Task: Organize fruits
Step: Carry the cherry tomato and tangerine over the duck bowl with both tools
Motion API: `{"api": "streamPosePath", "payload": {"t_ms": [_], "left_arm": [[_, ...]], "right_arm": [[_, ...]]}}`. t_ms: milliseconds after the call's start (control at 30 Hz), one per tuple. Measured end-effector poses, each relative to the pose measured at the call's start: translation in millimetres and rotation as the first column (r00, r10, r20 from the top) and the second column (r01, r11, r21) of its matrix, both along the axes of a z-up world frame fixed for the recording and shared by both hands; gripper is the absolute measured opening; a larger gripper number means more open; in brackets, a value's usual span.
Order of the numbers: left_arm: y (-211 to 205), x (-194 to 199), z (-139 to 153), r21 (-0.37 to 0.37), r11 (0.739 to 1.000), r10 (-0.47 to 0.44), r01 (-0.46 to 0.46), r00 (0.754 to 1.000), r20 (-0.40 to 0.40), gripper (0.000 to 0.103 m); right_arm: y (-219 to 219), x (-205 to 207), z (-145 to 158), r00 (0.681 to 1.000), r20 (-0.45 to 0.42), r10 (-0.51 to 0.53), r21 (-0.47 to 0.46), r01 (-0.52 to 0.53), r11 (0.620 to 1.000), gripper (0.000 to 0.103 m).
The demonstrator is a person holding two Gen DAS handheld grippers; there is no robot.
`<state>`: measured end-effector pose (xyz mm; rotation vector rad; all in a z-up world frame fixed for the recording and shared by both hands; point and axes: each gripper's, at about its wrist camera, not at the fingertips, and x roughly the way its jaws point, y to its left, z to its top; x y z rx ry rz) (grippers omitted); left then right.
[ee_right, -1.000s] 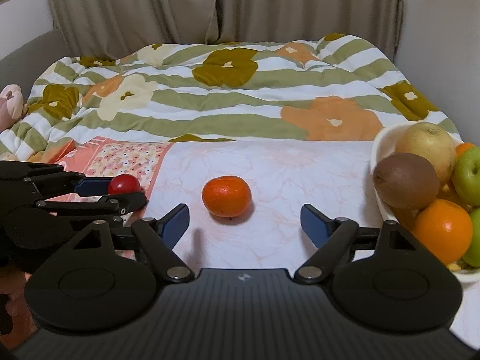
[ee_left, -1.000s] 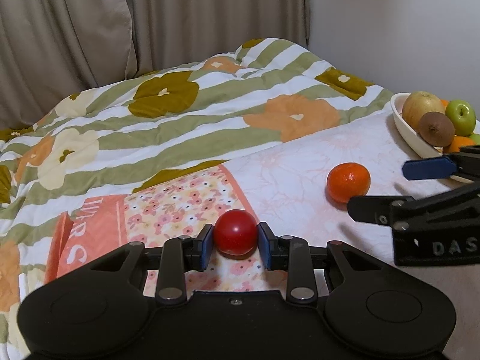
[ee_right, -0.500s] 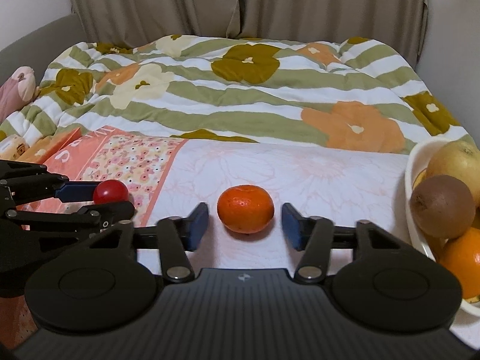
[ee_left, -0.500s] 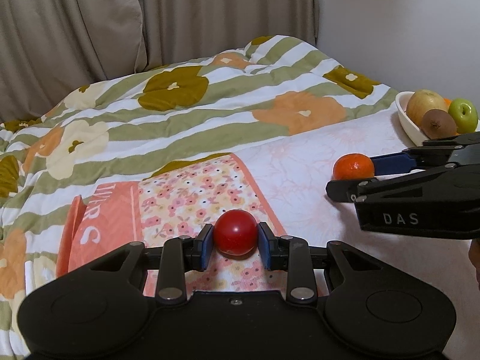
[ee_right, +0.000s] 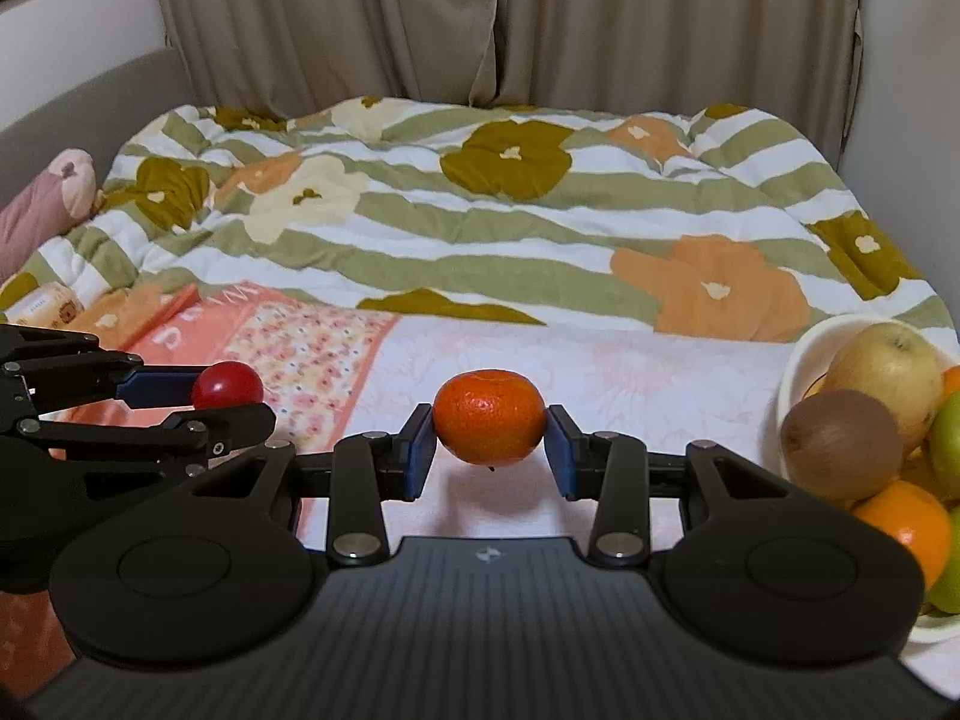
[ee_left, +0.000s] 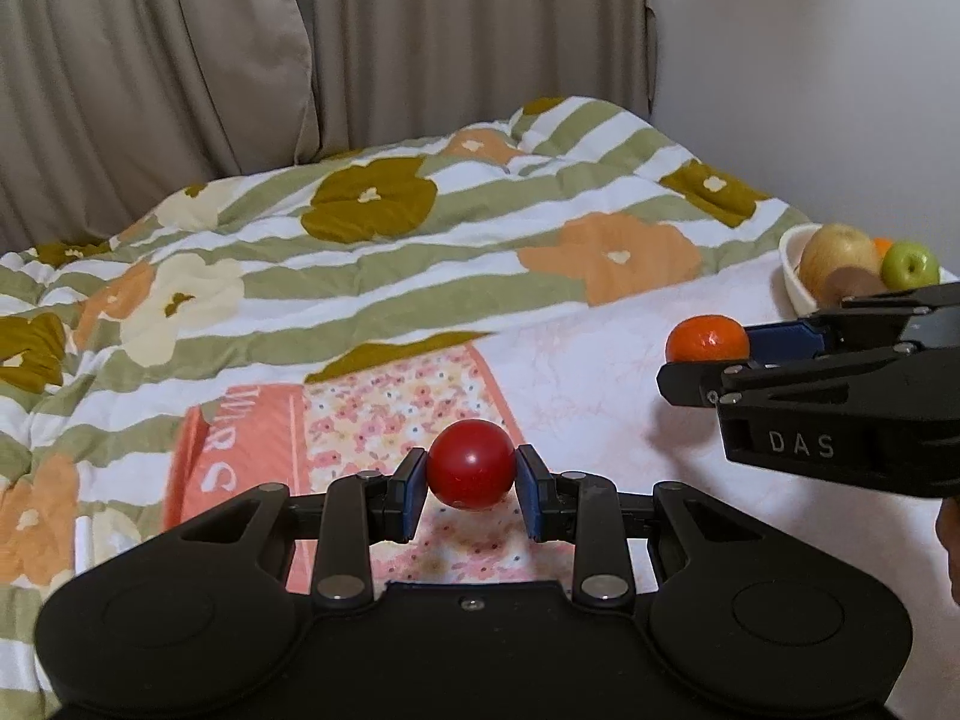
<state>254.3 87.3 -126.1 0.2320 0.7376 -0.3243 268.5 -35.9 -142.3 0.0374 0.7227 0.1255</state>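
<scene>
Both loose fruits are now gripped, and neither has reached the bowl, so by my reading the task is past its pickup stage with the placing still to do.

The left gripper (ee_left: 471, 495) holds a small, smooth red fruit (ee_left: 471, 464), possibly a cherry tomato, pinched between its 2 blue pads (ee_left: 413, 495), which press on the fruit's opposite sides. The fruit sits right at the fingertips, with the floral bedspread (ee_left: 360, 324) showing beneath and beyond it, so it looks lifted clear of the bed.

The right gripper (ee_right: 489, 450) is closed on a mandarin (ee_right: 489, 416), 1 blue pad on each flank. A shadow lies on the pale sheet below the mandarin and a gap shows under it, so it too appears to be off the surface.

The white bowl (ee_right: 801, 354) stands to the right of the right gripper's fingers, near them, and well to the right of the left gripper's. It already holds a yellow-brown apple (ee_right: 888, 372), a kiwi (ee_right: 840, 444), an orange (ee_right: 906, 528) and a green apple (ee_right: 948, 438).

What is left, as I judge it: carry the mandarin the short way right into the bowl, then bring the red fruit across. The bowl is heaped, so a round fruit set on top may roll off. No other loose fruit is visible on the bed.
</scene>
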Motion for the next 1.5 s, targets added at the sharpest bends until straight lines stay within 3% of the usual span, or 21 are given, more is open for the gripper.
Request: {"api": "streamPosePath", "payload": {"t_ms": [433,767,1067,1500], "left_arm": [[-34,-33,59,-0.029,0.998,0.050,-0.049,0.997,0.050,0.034],[-86,-55,90,-0.051,0.997,0.059,-0.055,0.995,0.080,0.034],[-155,-62,88,-0.081,0.996,0.036,-0.030,0.997,0.068,0.035],[-248,-46,60,-0.085,0.996,0.002,0.000,1.000,0.024,0.035]], "right_arm": [[-30,-43,65,0.998,0.055,0.037,0.026,-0.039,0.999,0.054],[-96,-73,105,0.995,0.097,0.028,0.037,-0.031,0.999,0.054],[-175,-87,105,0.996,0.087,0.002,0.018,-0.003,1.000,0.054],[-276,-83,76,0.999,0.038,-0.025,-0.005,0.025,1.000,0.054]]}}
